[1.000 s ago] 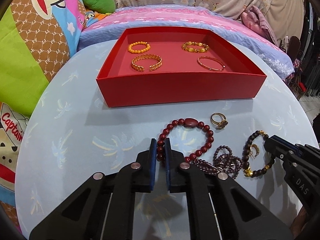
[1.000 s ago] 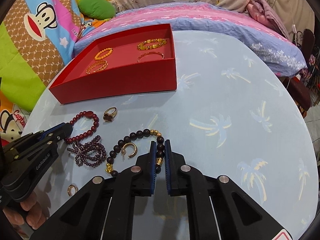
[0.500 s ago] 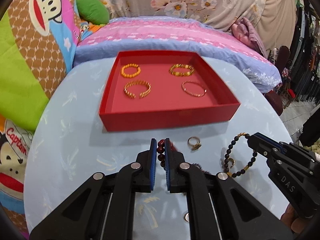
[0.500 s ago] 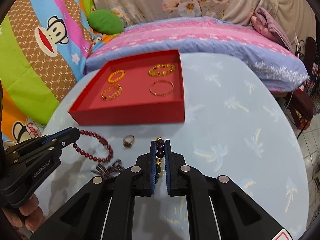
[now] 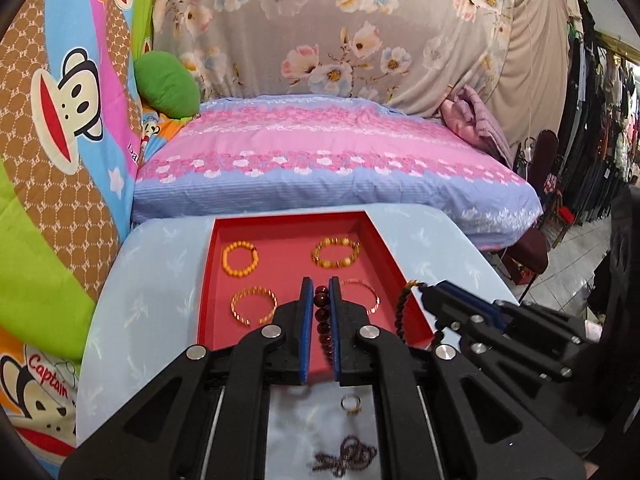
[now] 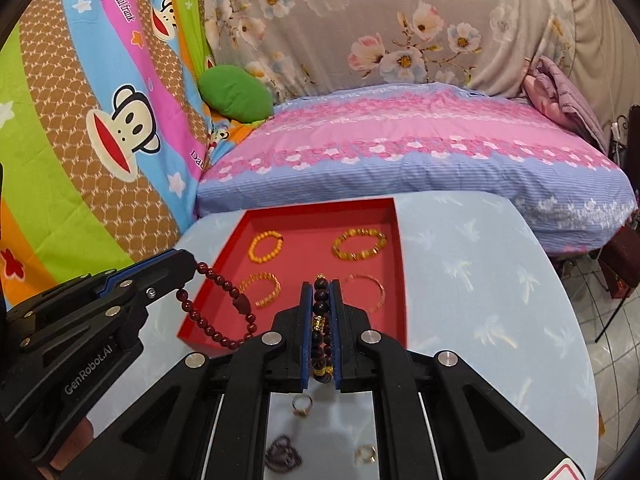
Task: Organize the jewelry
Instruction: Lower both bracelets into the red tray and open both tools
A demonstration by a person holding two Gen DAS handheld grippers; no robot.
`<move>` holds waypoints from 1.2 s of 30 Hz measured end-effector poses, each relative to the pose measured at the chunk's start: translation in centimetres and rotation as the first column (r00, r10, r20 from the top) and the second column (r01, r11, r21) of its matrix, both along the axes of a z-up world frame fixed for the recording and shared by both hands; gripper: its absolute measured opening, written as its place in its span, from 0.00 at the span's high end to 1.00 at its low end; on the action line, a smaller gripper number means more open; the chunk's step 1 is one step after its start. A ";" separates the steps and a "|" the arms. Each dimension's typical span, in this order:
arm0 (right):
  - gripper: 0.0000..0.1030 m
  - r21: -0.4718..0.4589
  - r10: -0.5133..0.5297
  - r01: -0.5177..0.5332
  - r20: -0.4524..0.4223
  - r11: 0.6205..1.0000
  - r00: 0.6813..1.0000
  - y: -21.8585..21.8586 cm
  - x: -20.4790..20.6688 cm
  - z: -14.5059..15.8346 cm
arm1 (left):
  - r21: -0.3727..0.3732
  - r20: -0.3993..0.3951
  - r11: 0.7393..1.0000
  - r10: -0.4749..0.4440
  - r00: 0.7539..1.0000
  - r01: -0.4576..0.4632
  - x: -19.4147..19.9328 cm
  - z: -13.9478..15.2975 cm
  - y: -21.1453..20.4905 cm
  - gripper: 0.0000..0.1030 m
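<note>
Both bracelets are up in the air over the red tray (image 5: 206, 280): left gripper (image 5: 320, 284) fingers clamped on the dark red bead bracelet (image 6: 224, 304), right gripper (image 6: 320, 288) fingers pinching the black bead bracelet (image 6: 320, 320). My worry: the dangling loops could land on the gold bangles (image 5: 254, 304) and tangle. The rings (image 6: 301, 404) and purple strand (image 5: 346, 456) on the surface are blurry and half hidden
</note>
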State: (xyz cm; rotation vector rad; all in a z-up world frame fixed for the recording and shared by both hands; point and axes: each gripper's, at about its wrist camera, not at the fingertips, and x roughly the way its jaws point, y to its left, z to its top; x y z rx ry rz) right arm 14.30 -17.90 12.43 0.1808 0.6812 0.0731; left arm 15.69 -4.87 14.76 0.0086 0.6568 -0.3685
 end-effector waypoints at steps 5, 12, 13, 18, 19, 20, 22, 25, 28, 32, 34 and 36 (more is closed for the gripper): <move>0.93 0.070 0.025 -0.023 -0.036 0.997 0.999 0.4 3.1 -1.1 | -0.052 -0.047 0.999 0.000 0.999 -0.002 2.9 -1.3 0.4 0.93; 0.93 0.118 0.021 -0.004 -0.148 0.993 0.989 0.1 5.6 -6.3 | -0.060 -0.187 0.998 0.003 0.982 -0.015 6.1 -7.7 1.2 0.93; 0.93 0.111 0.014 0.004 -0.166 0.994 0.986 -0.1 5.7 -7.1 | -0.044 -0.196 0.999 0.012 0.981 -0.021 6.2 -8.4 1.3 0.93; 0.93 0.064 -0.021 0.034 -0.197 0.997 0.980 -0.8 5.5 -8.9 | 0.025 -0.202 0.998 0.056 0.978 -0.052 6.4 -10.8 2.2 0.92; 0.93 0.054 -0.025 0.036 -0.199 0.998 0.980 -0.8 5.5 -9.0 | 0.037 -0.201 0.998 0.066 0.977 -0.059 6.4 -11.1 2.3 0.92; 0.92 0.040 -0.028 0.037 -0.197 0.999 0.980 -0.8 5.5 -9.2 | 0.049 -0.200 0.997 0.074 0.977 -0.066 6.4 -11.3 2.4 0.92; 0.92 0.006 -0.037 0.039 -0.190 0.999 0.981 -0.7 5.4 -9.3 | 0.071 -0.195 0.995 0.089 0.977 -0.076 6.5 -11.6 2.6 0.92; 0.82 -0.016 -0.048 0.046 -0.173 0.999 0.984 -0.5 5.1 -9.3 | 0.079 -0.175 0.993 0.103 0.979 -0.091 6.3 -11.7 2.9 0.79; 0.61 -0.012 -0.063 0.062 -0.151 0.998 0.987 -0.5 4.4 -9.0 | 0.087 -0.136 0.986 0.151 0.979 -0.140 5.7 -11.4 3.4 0.55; 0.61 -0.018 -0.065 0.063 -0.136 0.998 0.989 -0.4 3.9 -8.7 | 0.094 -0.128 0.985 0.159 0.979 -0.148 5.5 -11.2 3.5 0.55; 0.61 -0.015 -0.063 0.061 -0.131 0.998 0.989 -0.4 3.6 -8.5 | 0.100 -0.124 0.983 0.165 0.978 -0.154 5.3 -11.1 3.5 0.55; 0.61 -0.017 -0.060 0.058 -0.129 0.998 0.990 -0.2 3.3 -8.3 | 0.104 -0.121 0.983 0.165 0.979 -0.153 5.0 -11.1 3.4 0.55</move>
